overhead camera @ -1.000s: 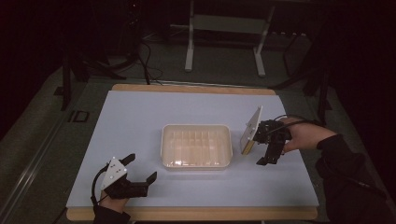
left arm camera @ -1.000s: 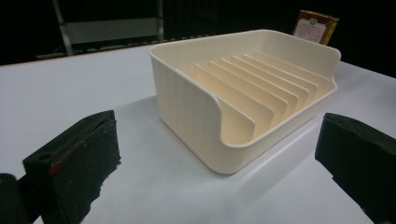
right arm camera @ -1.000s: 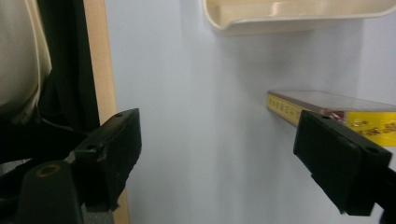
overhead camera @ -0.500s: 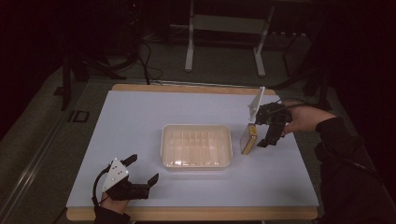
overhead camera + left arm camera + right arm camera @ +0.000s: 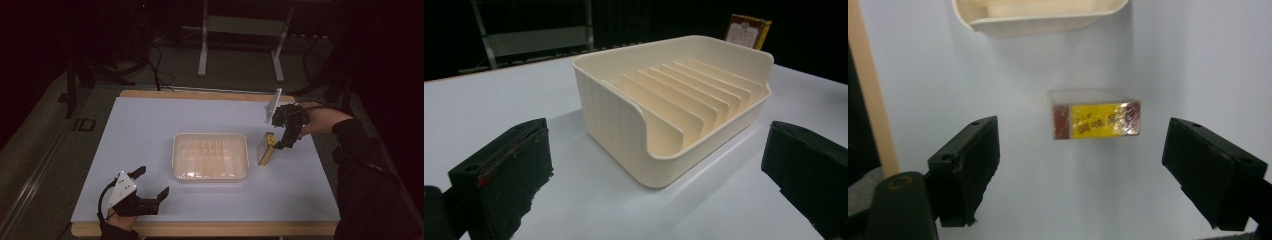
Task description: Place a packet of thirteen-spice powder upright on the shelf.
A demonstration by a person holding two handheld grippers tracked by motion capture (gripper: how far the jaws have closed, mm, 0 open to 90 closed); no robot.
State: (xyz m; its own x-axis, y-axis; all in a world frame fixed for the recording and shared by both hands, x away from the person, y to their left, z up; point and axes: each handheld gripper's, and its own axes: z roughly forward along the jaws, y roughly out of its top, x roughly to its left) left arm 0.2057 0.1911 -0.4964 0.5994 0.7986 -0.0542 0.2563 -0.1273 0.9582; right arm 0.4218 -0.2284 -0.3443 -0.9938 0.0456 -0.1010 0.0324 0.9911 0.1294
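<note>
Standing on edge on the table (image 5: 150, 125), the yellow box (image 5: 265, 149) sits just right of the cream ribbed tray (image 5: 210, 156). Right tongs (image 5: 286, 141) hover released over it; left tongs (image 5: 150, 190) wait released, near left.

Lettering on the yellow box (image 5: 1095, 120) too soft to read at centre of the right gripper view. Cream tray (image 5: 1040, 14) cut off along that frame's top edge. Box (image 5: 747, 31) half hidden behind the tray's (image 5: 674, 95) far wall, upper right of the left gripper view.

Box (image 5: 265, 149) upright on table (image 5: 150, 125), just right of tray (image 5: 210, 156) (mid-table).
</note>
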